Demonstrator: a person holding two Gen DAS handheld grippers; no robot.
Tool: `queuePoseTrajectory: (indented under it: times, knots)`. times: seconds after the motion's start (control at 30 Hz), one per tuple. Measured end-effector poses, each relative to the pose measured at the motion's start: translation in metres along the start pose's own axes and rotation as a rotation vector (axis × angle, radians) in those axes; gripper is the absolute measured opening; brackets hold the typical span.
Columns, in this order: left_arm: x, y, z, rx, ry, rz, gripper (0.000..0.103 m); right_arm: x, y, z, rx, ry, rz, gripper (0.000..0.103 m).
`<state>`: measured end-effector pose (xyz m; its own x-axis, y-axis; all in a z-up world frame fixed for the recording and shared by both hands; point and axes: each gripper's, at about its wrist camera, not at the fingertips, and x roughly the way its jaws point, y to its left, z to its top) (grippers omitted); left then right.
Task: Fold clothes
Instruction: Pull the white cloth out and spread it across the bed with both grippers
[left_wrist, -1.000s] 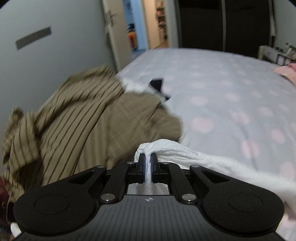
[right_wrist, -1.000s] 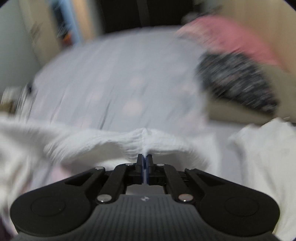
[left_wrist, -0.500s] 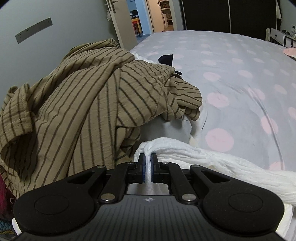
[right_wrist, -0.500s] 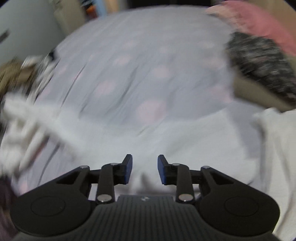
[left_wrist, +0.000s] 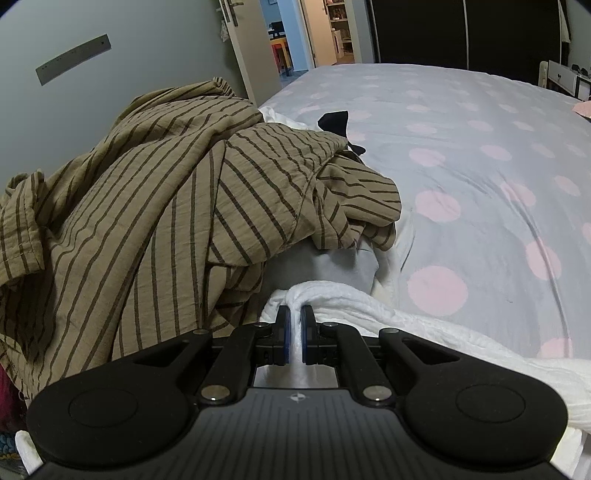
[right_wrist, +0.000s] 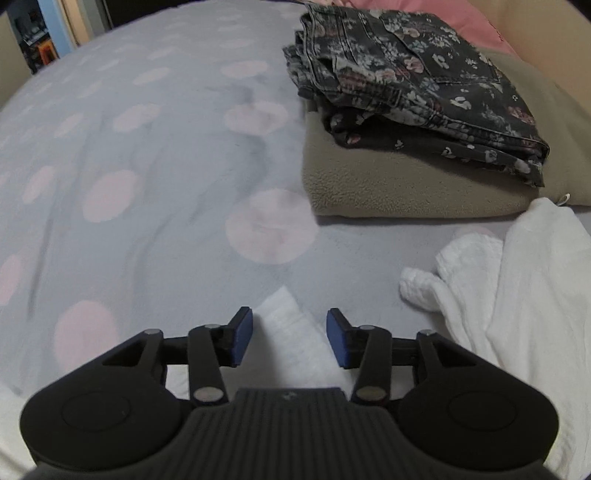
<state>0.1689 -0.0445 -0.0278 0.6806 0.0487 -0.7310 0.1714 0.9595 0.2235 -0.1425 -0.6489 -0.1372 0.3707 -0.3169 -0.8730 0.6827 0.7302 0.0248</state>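
Note:
A white textured garment (left_wrist: 424, 325) lies across the near edge of the bed. My left gripper (left_wrist: 295, 332) is shut on a pinched fold of it, next to a heap of tan striped clothing (left_wrist: 166, 206). In the right wrist view the white garment (right_wrist: 291, 332) lies flat under and between the blue pads of my right gripper (right_wrist: 290, 338), which is open and holds nothing. More bunched white cloth (right_wrist: 517, 295) lies to its right.
The bed has a grey cover with pink dots (left_wrist: 480, 155). Folded floral jeans (right_wrist: 413, 81) sit on a folded tan fleece (right_wrist: 388, 181) at the far right. A black item (left_wrist: 334, 120) pokes out behind the striped heap. An open doorway (left_wrist: 295, 33) stands beyond.
My right gripper has let go of the white garment and opened, and its view swung toward the folded pile. My left gripper stays shut on the garment and moved closer to the striped heap.

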Motion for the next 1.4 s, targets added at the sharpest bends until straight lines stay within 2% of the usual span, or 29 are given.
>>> queuePoseTrajectory:
  times: [0.03, 0.07, 0.1, 0.13, 0.37, 0.63, 0.87, 0.97, 1.03, 1.1, 1.27, 1.4]
  knots:
    - [-0.001, 0.000, 0.000, 0.000, -0.003, 0.000, 0.004, -0.004, 0.001, 0.000, -0.002, -0.007, -0.004, 0.039]
    - [-0.002, -0.001, 0.000, -0.002, -0.006, -0.002, 0.004, -0.008, 0.002, 0.000, -0.004, -0.015, -0.009, 0.021]
    - [-0.002, -0.001, 0.000, -0.004, -0.009, -0.004, 0.004, -0.012, 0.002, -0.001, -0.006, -0.022, -0.013, 0.009]
    - [-0.004, 0.000, -0.001, -0.007, -0.012, -0.006, 0.004, -0.016, 0.003, -0.001, -0.008, -0.030, -0.018, 0.006]
    - [-0.030, 0.009, -0.003, -0.030, -0.058, -0.045, 0.004, -0.050, 0.004, -0.003, -0.010, -0.096, -0.055, 0.006]
    - [-0.087, 0.023, 0.000, -0.036, -0.130, -0.165, 0.004, -0.162, -0.072, -0.021, 0.182, -0.296, -0.175, 0.005]
    - [-0.160, 0.027, 0.006, 0.038, -0.190, -0.309, 0.004, -0.246, -0.111, -0.022, 0.217, -0.439, -0.268, 0.005]
    - [-0.170, 0.018, 0.018, 0.077, -0.204, -0.342, 0.004, -0.281, -0.126, -0.021, 0.227, -0.498, -0.306, 0.005]
    - [-0.158, 0.001, 0.032, 0.111, -0.190, -0.345, 0.004, -0.279, -0.130, -0.008, 0.219, -0.498, -0.335, 0.006]
    - [-0.135, -0.022, 0.046, 0.143, -0.157, -0.342, 0.004, -0.261, -0.130, 0.008, 0.211, -0.472, -0.361, 0.006]
    - [-0.051, -0.075, 0.073, 0.205, -0.082, -0.258, 0.004, -0.188, -0.117, 0.044, 0.161, -0.416, -0.406, 0.006]
    - [0.002, -0.106, 0.092, 0.208, -0.018, -0.215, 0.004, -0.132, -0.104, 0.075, 0.148, -0.389, -0.431, 0.006]
